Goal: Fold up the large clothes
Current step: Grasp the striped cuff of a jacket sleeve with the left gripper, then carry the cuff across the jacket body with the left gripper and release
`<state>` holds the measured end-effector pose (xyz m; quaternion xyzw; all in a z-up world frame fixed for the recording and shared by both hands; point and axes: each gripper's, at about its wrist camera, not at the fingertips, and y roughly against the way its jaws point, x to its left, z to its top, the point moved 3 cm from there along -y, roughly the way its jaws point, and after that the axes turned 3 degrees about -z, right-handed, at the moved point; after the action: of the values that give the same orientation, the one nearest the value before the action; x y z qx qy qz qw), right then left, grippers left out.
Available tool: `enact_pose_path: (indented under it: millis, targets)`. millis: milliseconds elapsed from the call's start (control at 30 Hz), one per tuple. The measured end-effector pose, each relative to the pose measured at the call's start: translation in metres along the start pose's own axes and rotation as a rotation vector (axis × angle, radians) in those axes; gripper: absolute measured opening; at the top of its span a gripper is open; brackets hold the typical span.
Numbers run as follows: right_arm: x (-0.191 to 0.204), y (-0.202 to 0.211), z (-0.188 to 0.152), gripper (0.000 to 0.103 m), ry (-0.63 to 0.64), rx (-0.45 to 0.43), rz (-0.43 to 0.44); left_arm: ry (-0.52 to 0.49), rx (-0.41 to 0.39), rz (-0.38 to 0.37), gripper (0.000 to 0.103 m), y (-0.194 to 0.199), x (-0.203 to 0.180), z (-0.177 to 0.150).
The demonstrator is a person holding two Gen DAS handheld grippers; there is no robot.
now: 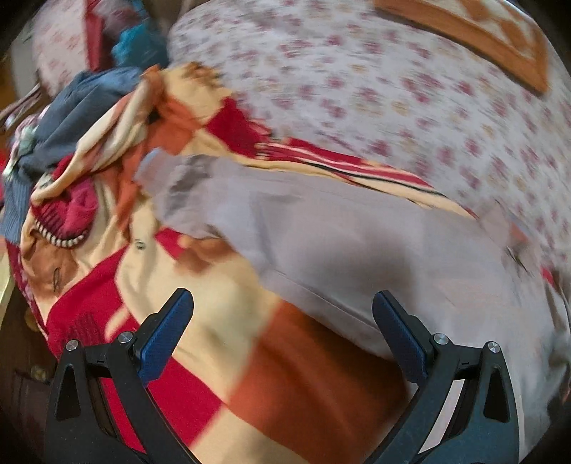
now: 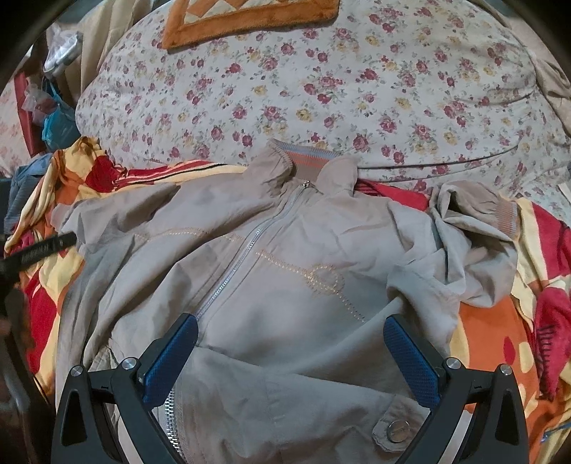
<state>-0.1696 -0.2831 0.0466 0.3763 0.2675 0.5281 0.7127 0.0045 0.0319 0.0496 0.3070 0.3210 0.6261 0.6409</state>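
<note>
A beige zip-up jacket [image 2: 285, 257] lies front-up on a red, orange and cream blanket [image 2: 492, 321], collar away from me, zipper shut. Its right sleeve [image 2: 474, 228] is bunched up near the striped cuff. My right gripper [image 2: 291, 321] hovers open over the jacket's lower front, nothing between its blue pads [image 2: 171, 357]. In the blurred left wrist view the jacket [image 1: 357, 250] shows as a pale grey sheet. My left gripper [image 1: 282, 296] is open above the jacket's left edge and the blanket [image 1: 200, 321]. The tip of the left gripper [image 2: 39, 246] pokes in at the left of the right wrist view.
A floral bedsheet [image 2: 321, 89] covers the bed beyond the jacket. An orange plush mat [image 2: 249, 21] lies at the far end. A heap of other clothes, blue [image 1: 78, 103] and red knit [image 1: 71, 214], sits at the left. Bags and clutter [image 2: 53, 89] stand off the bed's left side.
</note>
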Motion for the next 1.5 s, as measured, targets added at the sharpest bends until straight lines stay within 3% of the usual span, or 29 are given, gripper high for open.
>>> enact_pose_path:
  millis: [367, 533, 733, 767, 800, 867, 1067, 1233, 1500]
  targets:
    - [0.002, -0.009, -0.006, 0.103, 0.022, 0.037, 0.012, 0.248, -0.024, 0.071, 0.097, -0.056, 0.106, 0.062]
    - [0.002, -0.01, -0.005, 0.103, 0.03, 0.046, 0.013, 0.247, 0.002, 0.091, 0.093, -0.091, 0.118, 0.076]
    - [-0.001, -0.01, -0.006, 0.103, 0.037, 0.06, 0.0, 0.261, 0.054, 0.078, 0.064, -0.132, 0.122, 0.082]
    - [-0.003, -0.011, -0.006, 0.103, 0.033, 0.06, -0.004, 0.255, 0.056, 0.08, 0.049, -0.135, 0.122, 0.083]
    - [-0.004, -0.011, -0.006, 0.103, 0.03, 0.06, -0.006, 0.258, 0.061, 0.08, 0.025, -0.139, 0.122, 0.083]
    - [-0.009, -0.011, -0.006, 0.103, 0.019, 0.063, -0.013, 0.288, 0.064, 0.071, 0.009, -0.14, 0.127, 0.084]
    - [-0.019, -0.007, -0.004, 0.103, -0.018, 0.05, -0.001, 0.275, -0.049, 0.025, 0.005, -0.092, 0.121, 0.096]
    - [-0.021, 0.0, -0.002, 0.103, -0.037, 0.036, 0.019, 0.183, -0.147, -0.055, 0.005, -0.039, 0.086, 0.107]
    - [-0.037, 0.018, -0.003, 0.103, -0.07, -0.001, 0.019, -0.043, -0.185, -0.272, 0.005, 0.043, -0.04, 0.094]
